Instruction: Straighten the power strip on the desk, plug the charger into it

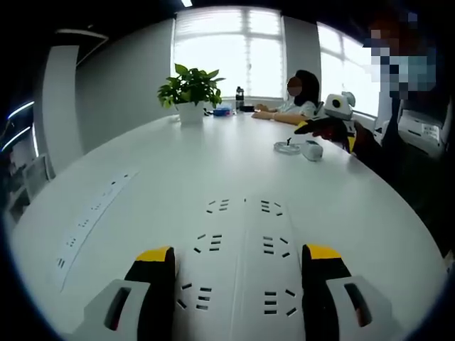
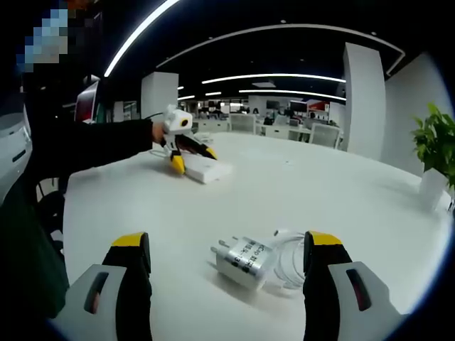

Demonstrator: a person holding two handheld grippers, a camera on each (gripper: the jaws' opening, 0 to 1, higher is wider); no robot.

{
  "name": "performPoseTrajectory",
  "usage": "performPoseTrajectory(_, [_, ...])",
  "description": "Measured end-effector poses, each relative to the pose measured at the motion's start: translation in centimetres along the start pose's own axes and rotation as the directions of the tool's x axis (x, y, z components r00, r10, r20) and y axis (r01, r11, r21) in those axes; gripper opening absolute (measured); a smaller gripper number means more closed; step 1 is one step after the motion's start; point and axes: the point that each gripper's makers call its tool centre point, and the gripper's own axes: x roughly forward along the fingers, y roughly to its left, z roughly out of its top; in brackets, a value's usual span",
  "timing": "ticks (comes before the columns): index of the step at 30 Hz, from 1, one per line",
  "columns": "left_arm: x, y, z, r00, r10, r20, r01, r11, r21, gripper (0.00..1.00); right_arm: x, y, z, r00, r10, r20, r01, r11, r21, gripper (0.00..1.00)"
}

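Charger (image 2: 244, 261) lies between the spread right claw (image 2: 227, 266); left claw (image 1: 238, 273) gapes astride the power strip (image 1: 238, 263). Smooth table (image 1: 213, 163), strip may skid.

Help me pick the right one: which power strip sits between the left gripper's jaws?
The wide power strip lying between the left gripper jaws, not the narrow strip farther left near the desk edge.

left gripper (image 1: 240, 264) held low, jaws spread wide apart. right gripper (image 2: 227, 257) likewise low, jaws wide apart, gripping nothing.
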Motion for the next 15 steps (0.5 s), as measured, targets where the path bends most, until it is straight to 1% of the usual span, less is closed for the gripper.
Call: performPoseTrajectory(15, [0.57, 0.04, 0.34, 1.000, 0.013, 0.016, -0.013, 1.000, -0.006, 0.72, 0.06, 0.13, -0.17, 1.000, 0.002, -0.003, -0.002, 1.000, 0.002, 0.88])
